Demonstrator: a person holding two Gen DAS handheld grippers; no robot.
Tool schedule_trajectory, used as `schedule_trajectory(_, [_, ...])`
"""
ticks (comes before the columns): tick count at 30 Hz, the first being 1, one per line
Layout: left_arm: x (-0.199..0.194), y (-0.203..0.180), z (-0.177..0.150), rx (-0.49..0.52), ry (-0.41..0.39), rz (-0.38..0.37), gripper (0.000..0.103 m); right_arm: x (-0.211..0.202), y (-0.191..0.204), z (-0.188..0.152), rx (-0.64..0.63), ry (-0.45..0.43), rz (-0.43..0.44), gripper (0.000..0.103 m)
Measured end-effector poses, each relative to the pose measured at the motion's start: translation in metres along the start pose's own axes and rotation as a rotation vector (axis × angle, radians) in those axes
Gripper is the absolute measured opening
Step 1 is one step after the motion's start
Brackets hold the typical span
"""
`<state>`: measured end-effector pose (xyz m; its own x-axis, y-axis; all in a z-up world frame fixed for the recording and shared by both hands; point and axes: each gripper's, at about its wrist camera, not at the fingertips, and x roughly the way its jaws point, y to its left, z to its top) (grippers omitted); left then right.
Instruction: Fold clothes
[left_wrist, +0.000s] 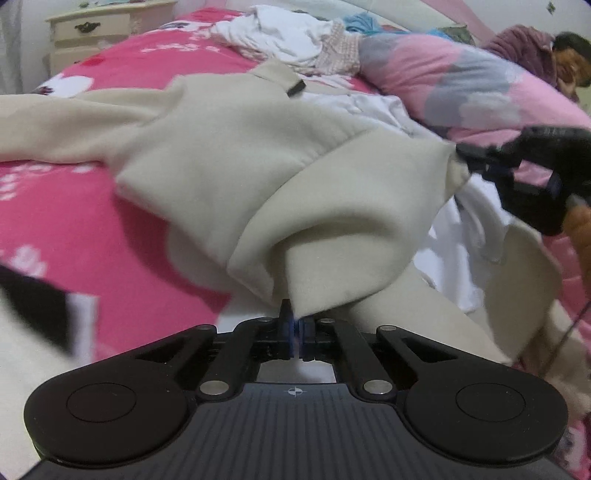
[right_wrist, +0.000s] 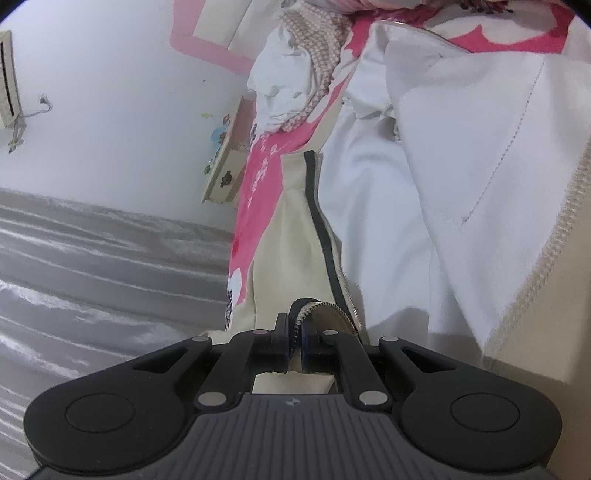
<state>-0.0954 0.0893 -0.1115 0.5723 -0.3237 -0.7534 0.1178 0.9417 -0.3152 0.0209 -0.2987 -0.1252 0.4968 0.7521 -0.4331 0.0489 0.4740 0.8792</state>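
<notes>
A cream fleece jacket (left_wrist: 229, 155) with a dark zipper lies spread over the pink bed. My left gripper (left_wrist: 295, 325) is shut on a folded corner of its cream cloth, which rises just above the fingertips. In the left wrist view my right gripper (left_wrist: 469, 155) shows at the right, pinching another edge of the same jacket. In the right wrist view my right gripper (right_wrist: 294, 332) is shut on the zipper edge (right_wrist: 325, 243) of the jacket, with the zipper teeth curling over the pads. The white lining (right_wrist: 424, 184) fills the right of that view.
The pink patterned bedspread (left_wrist: 92, 221) covers the bed. A heap of white and checked clothes (left_wrist: 288, 40) lies at the far end, beside a pink and grey quilt (left_wrist: 461, 77). A cream bedside drawer unit (left_wrist: 99, 29) stands by the wall. Grey curtain (right_wrist: 92, 266) hangs at left.
</notes>
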Motion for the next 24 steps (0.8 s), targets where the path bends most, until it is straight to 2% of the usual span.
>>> schedule_trajectory(2, [-0.036,0.010,0.003,-0.019,-0.003,-0.016,0.000,-0.003,0.010,-0.009,-0.045,0.036,0.001,0.008])
schedule_trajectory(4, [-0.078,0.018,0.005,0.001,-0.018,0.004,0.000,-0.005,0.021,-0.021,-0.098,0.083,0.001,0.008])
schedule_trajectory(7, [-0.121,0.027,-0.001,0.000,0.009,0.056,0.000,-0.008,0.040,-0.051,-0.180,0.187,-0.010,0.008])
schedule_trajectory(9, [-0.136,0.032,-0.011,0.011,0.041,0.105,0.000,-0.007,0.052,-0.074,-0.244,0.244,-0.021,0.008])
schedule_trajectory(13, [-0.130,0.036,-0.041,0.098,0.097,0.198,0.000,0.003,0.053,-0.115,-0.307,0.332,-0.072,0.008])
schedule_trajectory(15, [-0.118,0.038,-0.051,0.093,0.135,0.213,0.000,0.016,0.041,-0.131,-0.307,0.377,-0.138,0.008])
schedule_trajectory(17, [-0.120,0.037,-0.052,0.079,0.126,0.210,0.000,0.023,0.033,-0.141,-0.277,0.414,-0.166,0.008])
schedule_trajectory(21, [-0.145,0.031,-0.040,0.128,0.053,0.213,0.000,0.023,0.045,-0.153,-0.357,0.394,-0.148,0.008])
schedule_trajectory(24, [-0.139,0.031,-0.046,0.177,0.077,0.235,0.000,0.030,0.050,-0.162,-0.464,0.378,-0.171,0.008])
